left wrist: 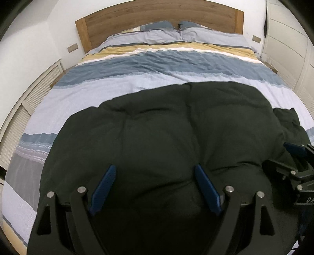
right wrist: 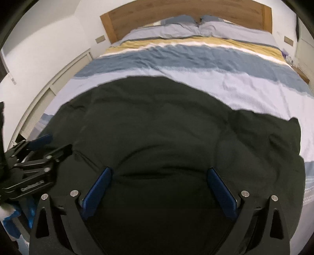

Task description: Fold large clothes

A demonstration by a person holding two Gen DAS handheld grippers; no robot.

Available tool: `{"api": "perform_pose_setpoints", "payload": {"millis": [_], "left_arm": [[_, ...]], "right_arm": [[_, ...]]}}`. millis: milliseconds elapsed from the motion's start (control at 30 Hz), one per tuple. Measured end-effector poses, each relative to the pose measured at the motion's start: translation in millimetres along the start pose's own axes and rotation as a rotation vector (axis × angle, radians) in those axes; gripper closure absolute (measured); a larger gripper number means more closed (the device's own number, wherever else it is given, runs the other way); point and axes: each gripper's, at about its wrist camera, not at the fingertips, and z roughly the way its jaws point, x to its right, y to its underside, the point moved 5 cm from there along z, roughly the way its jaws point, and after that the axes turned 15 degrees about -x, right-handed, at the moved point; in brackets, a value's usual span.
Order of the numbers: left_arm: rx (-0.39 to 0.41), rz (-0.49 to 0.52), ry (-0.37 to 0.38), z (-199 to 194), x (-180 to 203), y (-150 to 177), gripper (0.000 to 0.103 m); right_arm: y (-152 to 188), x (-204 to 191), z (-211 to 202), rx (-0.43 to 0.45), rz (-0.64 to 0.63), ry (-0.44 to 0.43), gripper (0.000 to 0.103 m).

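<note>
The left tool stands released, its two blue fingers spread wide over the dark garment, with nothing clamped between them. Whether the fingertips touch the cloth cannot be told. The right tool is likewise wide apart, its two blue fingers splayed above the same garment and gripping nothing. Each tool shows at the edge of the other's view: the right tool at the right side of the left wrist view, the left tool at the left side of the right wrist view.

One large dark green-black garment lies spread on the bed, covering the part nearest the foot edge and reaching towards the middle. The bed carries one striped cover in pale blue, deeper blue, white and yellow bands. Two pillows lie side by side at the head edge, against one wooden headboard.
</note>
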Motion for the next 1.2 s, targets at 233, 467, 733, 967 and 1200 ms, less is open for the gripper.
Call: {"api": "perform_pose_setpoints", "payload": {"millis": [233,467,733,967,1200], "left_arm": [[-0.006,0.008,-0.015,1.2,-0.6,7.8,0.019],[0.007,0.006,-0.047,-16.3,-10.8,20.0,0.019],[0.0,0.011,-0.06,-25.1,-19.2,35.8,0.019],[-0.059,-0.021,-0.025,-12.4,-46.2,54.3,0.019],[-0.105,-0.122,-0.014,-11.0,-111.5,78.4,0.015]], "right_arm": [[9.5,16.6,-4.3,-0.009,0.047,0.023,0.005],[26.8,25.6,-25.7,0.017,0.092,0.064,0.005],[64.3,-24.5,-43.1,0.038,-0.038,-0.013,0.005],[88.8,-6.5,-29.8,-0.02,-0.028,0.035,0.002],[109.8,48.9,-35.2,-0.078,0.041,0.134,0.002]]}}
